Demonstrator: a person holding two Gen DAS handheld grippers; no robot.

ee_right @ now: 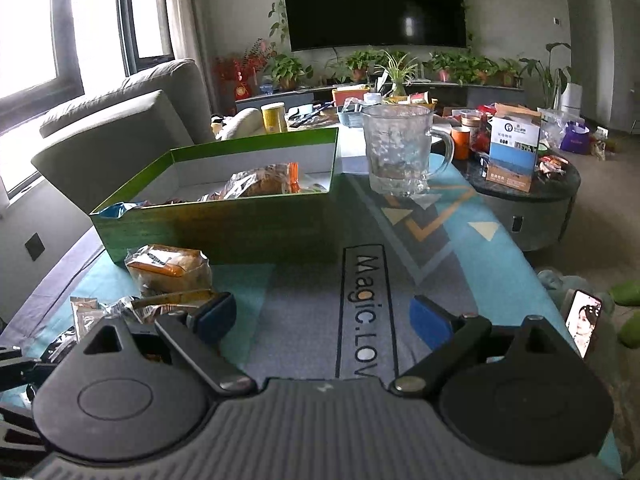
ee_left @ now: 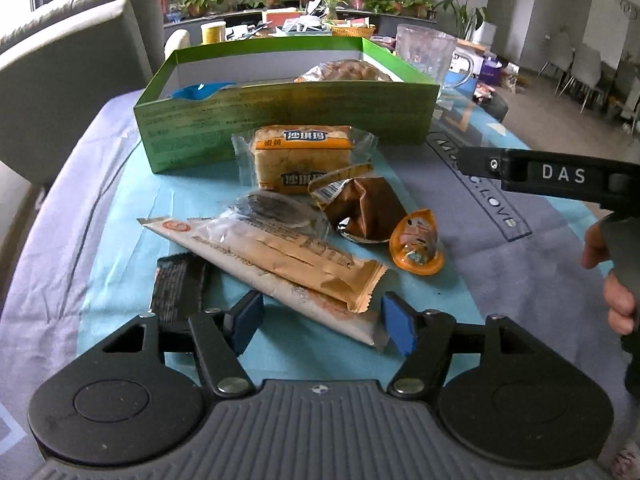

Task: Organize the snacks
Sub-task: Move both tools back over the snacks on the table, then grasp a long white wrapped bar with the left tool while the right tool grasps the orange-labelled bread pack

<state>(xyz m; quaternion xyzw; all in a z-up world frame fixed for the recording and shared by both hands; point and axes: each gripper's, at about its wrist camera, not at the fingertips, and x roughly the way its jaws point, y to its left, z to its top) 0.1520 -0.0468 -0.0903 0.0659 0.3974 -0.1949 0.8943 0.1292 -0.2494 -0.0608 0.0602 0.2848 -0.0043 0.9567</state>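
Long snack packet (ee_left: 276, 268), diagonal, upper-left to lower-right

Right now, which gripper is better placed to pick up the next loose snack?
Left. The left gripper is open around the long paper-wrapped snack; the right gripper is over bare tablecloth.

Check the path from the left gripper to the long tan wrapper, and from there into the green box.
Nothing blocks the left gripper: the long tan wrapper lies between its open pads. Toward the green box, the dark packet, brown pouch and cake pack lie between.
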